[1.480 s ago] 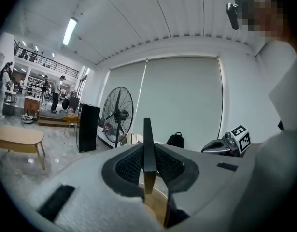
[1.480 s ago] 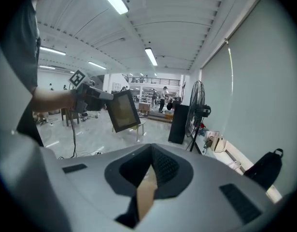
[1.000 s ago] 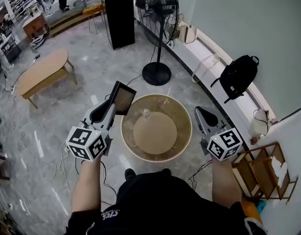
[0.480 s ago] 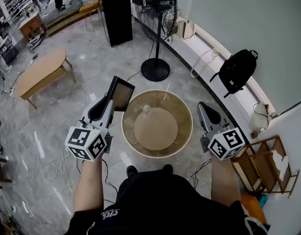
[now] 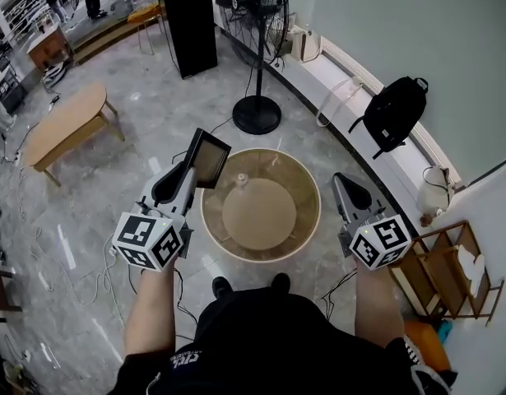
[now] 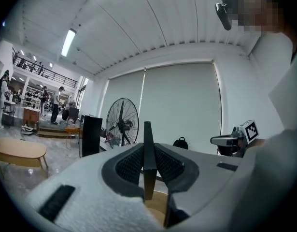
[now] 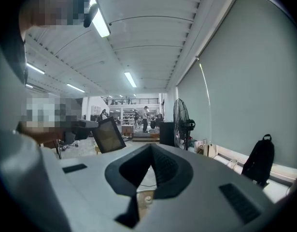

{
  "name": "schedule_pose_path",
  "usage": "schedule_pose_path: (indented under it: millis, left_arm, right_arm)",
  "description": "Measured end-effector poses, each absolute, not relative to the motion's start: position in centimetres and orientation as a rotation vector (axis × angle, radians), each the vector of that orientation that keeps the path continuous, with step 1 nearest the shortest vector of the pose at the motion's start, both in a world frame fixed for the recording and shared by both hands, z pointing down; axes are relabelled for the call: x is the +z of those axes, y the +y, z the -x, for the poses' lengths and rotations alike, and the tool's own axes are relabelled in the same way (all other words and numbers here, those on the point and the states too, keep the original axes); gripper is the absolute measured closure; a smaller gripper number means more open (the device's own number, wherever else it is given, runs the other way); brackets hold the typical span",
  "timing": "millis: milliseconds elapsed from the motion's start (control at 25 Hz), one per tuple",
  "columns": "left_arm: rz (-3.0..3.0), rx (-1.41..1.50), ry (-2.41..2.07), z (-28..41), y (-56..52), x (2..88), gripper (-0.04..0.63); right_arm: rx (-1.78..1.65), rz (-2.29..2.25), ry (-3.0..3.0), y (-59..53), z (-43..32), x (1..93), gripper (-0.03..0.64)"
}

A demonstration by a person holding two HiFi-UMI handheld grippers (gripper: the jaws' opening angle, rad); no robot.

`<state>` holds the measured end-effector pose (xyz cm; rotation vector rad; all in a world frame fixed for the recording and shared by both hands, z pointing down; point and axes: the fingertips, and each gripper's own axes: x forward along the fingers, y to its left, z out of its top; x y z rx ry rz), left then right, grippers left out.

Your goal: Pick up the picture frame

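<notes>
As a second ago, the left gripper (image 5: 187,174) stays clamped on the dark rectangular picture frame (image 5: 210,159), held above the left rim of the round wooden bench (image 5: 261,258). The right gripper (image 5: 343,181), at the bench's right, remains closed and empty.

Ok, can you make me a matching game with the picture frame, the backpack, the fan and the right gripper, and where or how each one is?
1 picture frame
2 backpack
3 fan
4 right gripper

A shut, holding nothing
B clamped in the left gripper
C up on the ledge by the wall
D standing on the floor

Pairs: 1-B, 2-C, 3-D, 4-A.
</notes>
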<state>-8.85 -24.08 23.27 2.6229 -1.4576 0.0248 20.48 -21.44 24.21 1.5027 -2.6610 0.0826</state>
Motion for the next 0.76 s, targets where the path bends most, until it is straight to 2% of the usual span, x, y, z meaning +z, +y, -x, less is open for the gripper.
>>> schedule_pose_path:
  millis: [760]
  left_arm:
    - [-2.647, 0.064, -1.424, 7.7, -23.9, 23.3, 0.525]
  right_arm:
    - [0.095, -1.489, -2.696, -21.4, -20.2, 24.1, 0.615]
